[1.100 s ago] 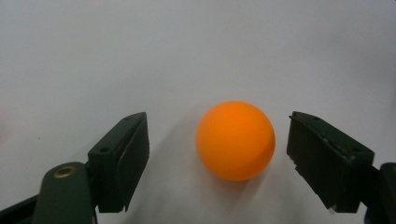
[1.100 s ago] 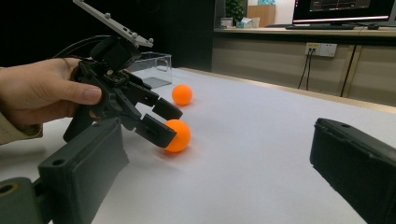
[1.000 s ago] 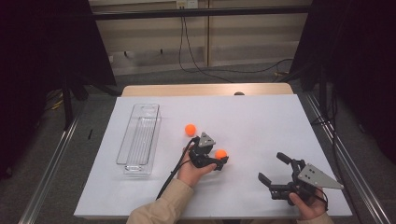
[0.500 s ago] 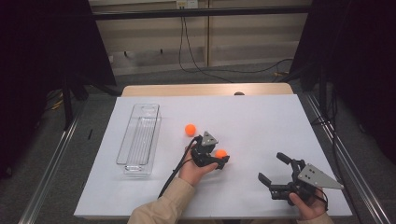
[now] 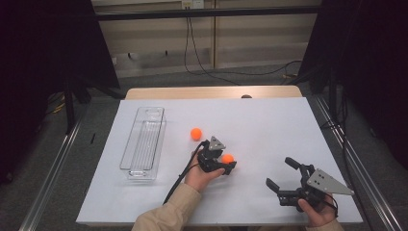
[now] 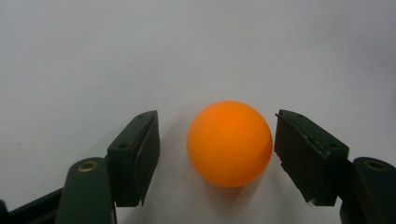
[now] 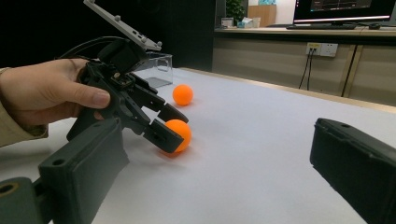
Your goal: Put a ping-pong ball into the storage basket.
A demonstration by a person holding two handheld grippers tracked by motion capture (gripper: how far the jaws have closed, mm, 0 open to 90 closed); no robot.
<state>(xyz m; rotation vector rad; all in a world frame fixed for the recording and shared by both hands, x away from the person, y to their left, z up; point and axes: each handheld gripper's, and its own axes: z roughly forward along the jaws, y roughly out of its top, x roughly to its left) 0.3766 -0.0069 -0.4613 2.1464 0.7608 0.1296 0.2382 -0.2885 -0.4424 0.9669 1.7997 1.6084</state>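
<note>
Your left tongs [image 6: 217, 154] already straddle the near orange ball [image 6: 229, 143] on the white surface [image 5: 269, 125]. They've been closing in, with slim gaps still showing each side. Your right tongs [image 5: 284, 180] sit wide open, well apart.

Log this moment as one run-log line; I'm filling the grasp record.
left hand-held gripper: closing around near orange ball, pads not touching | right hand-held gripper: open, empty | second orange ball: loose beside clear tray
</note>
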